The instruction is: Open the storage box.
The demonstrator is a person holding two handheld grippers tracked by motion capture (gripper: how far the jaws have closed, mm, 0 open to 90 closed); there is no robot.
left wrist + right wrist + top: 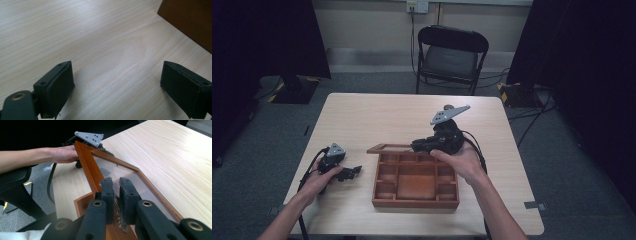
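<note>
A brown wooden box (414, 202) with several compartments stands on the table. Its glass-paned lid (384, 148) is raised at the far side and shows edge-on. My right gripper (416, 146) is at the box's far edge. In the right gripper view its jaws (115, 183) are shut on the lid's front rail, where an ornate metal clasp (120, 217) hangs between the pads. The lid's wooden frame (85, 167) and its glass pane (122, 173) stretch away from the jaws. My left gripper (354, 171) lies on the table left of the box, open (117, 87) with nothing between its pads.
The light wooden table (377, 115) has free room behind and left of the box. The box's side wall (192, 20) lies just ahead and to the right of the left jaws. A black folding chair (451, 57) stands beyond the table's far edge.
</note>
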